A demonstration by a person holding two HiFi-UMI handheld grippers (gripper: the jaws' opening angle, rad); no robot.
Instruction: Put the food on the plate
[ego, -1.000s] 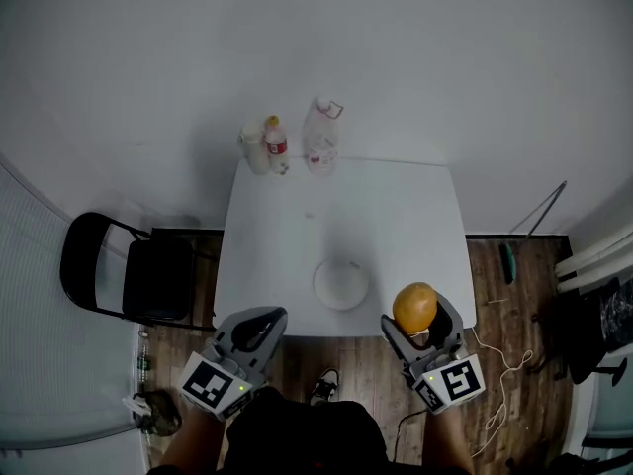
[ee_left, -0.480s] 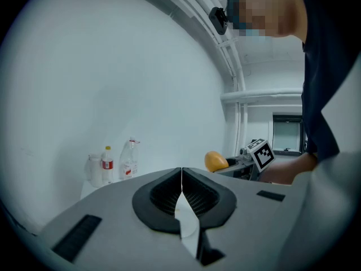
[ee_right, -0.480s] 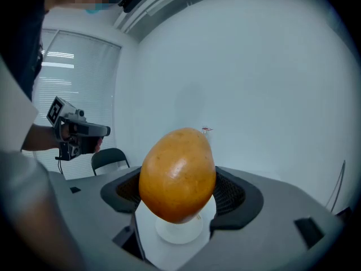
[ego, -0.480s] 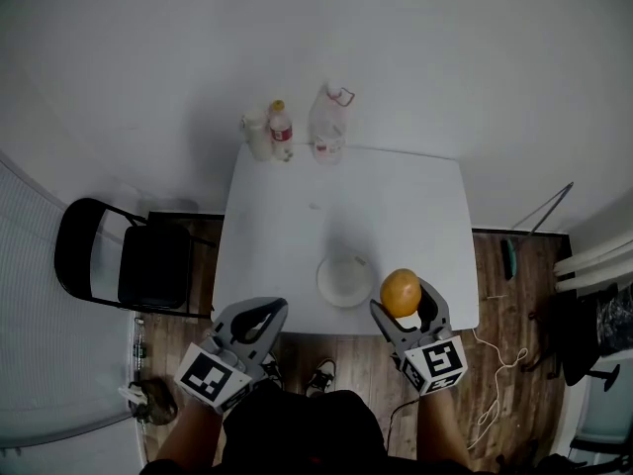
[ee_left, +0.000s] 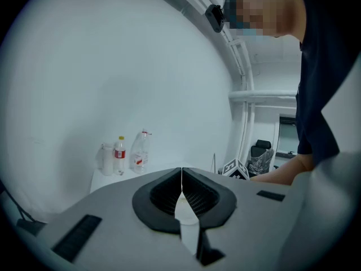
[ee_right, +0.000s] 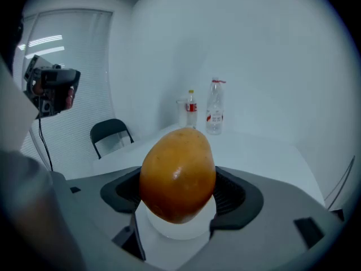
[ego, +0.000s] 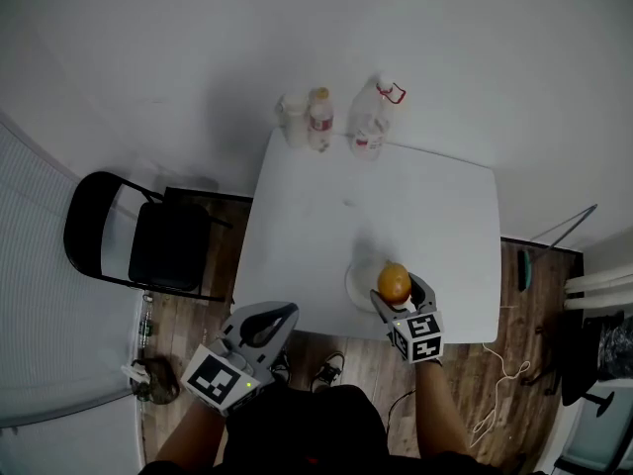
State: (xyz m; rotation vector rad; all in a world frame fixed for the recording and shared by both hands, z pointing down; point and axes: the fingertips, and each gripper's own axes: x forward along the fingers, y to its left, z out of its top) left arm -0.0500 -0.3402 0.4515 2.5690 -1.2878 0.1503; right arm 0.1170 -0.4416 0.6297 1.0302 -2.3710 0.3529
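An orange-yellow mango is held between the jaws of my right gripper, which is shut on it. The fruit hangs right over the small white plate near the front edge of the white table. My left gripper is shut with nothing in it, held off the table's front left corner. The plate shows faintly below the left jaws.
Two plastic bottles and a white cup stand at the table's far edge. A black folding chair is left of the table. Wooden floor and cables lie to the right.
My right gripper has carried the mango leftward and forward, from beside the plate to directly above it. The head view has shifted, and the left gripper stays about where it was.
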